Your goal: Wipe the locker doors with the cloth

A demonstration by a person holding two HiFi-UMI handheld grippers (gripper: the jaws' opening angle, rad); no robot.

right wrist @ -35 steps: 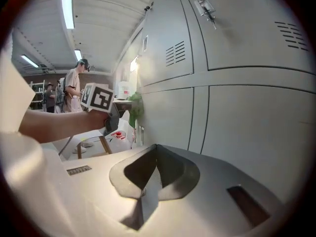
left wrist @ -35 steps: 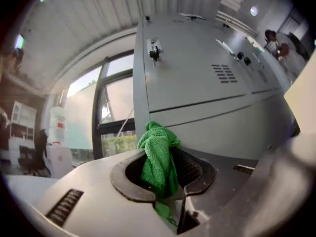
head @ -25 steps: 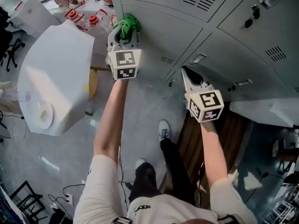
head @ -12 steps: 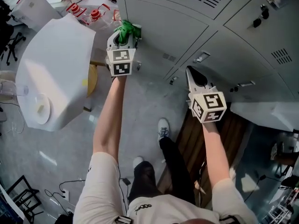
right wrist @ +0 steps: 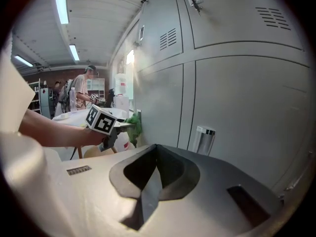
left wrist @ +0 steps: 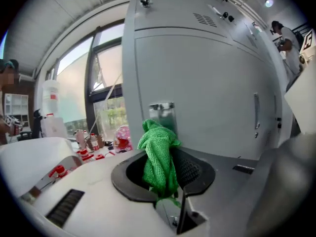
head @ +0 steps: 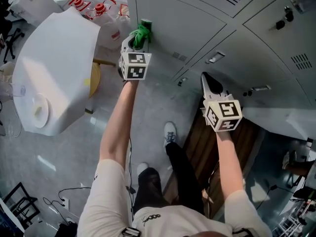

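Shifted slightly rightward, the left gripper [head: 139, 37], clamped on the crumpled green cloth [head: 142, 32], holds it at the grey metal locker door [head: 182, 23] near its left edge, the right gripper [head: 207, 80] closed and empty, wiping seemingly barely begun.

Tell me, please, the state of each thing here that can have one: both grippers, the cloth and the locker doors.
left gripper: shut on the green cloth.
right gripper: shut, jaws together, nothing between them.
green cloth: bunched up, sticking out of the jaws toward the locker doors.
locker doors: closed, all those in view.
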